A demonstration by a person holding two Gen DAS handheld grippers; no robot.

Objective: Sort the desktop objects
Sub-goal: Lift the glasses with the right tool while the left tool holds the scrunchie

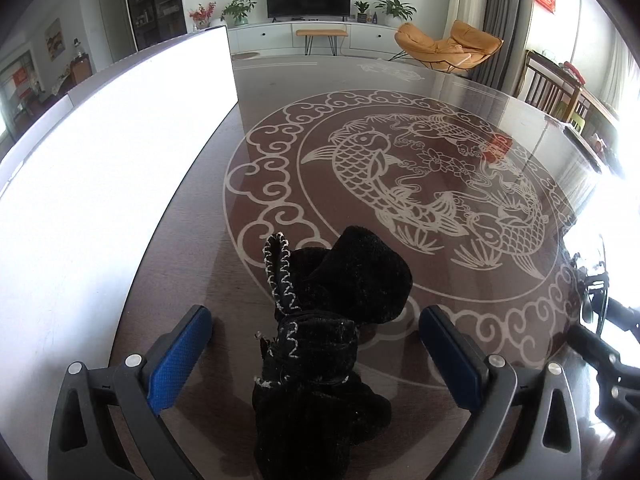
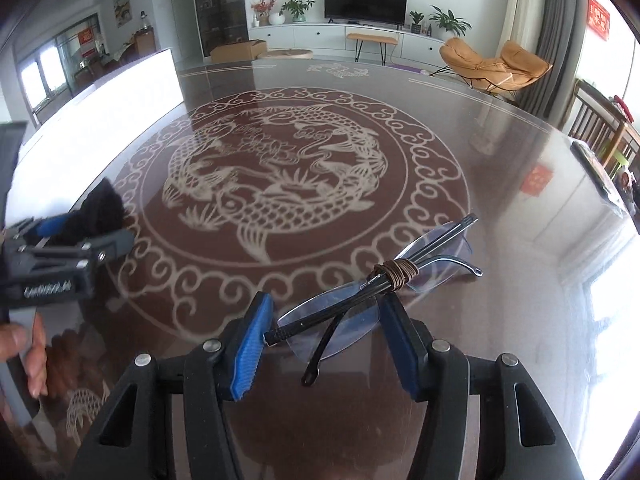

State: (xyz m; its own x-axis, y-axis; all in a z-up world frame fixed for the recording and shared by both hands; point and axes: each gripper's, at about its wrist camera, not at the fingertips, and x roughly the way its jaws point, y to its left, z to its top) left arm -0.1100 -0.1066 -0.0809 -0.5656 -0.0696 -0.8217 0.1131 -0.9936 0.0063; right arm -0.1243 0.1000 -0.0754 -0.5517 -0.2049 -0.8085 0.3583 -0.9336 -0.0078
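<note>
A black plush toy (image 1: 320, 344) with white stitching lies on the dark patterned table (image 1: 400, 184), between the blue pads of my left gripper (image 1: 316, 336). The jaws stand wide open on either side of it, not touching. In the right wrist view, folded rimless glasses (image 2: 372, 292) with black temples bound by a brown cord lie on the table. My right gripper (image 2: 326, 320) is open, its pads on either side of the glasses' near end. The left gripper (image 2: 60, 256) and the plush toy (image 2: 100, 208) show at the left of that view.
A large white box (image 1: 120, 168) stands along the table's left side, and it also shows in the right wrist view (image 2: 100, 96). The right gripper's black frame (image 1: 608, 344) shows at the right edge. A dark flat object (image 2: 600, 172) lies near the far right table edge.
</note>
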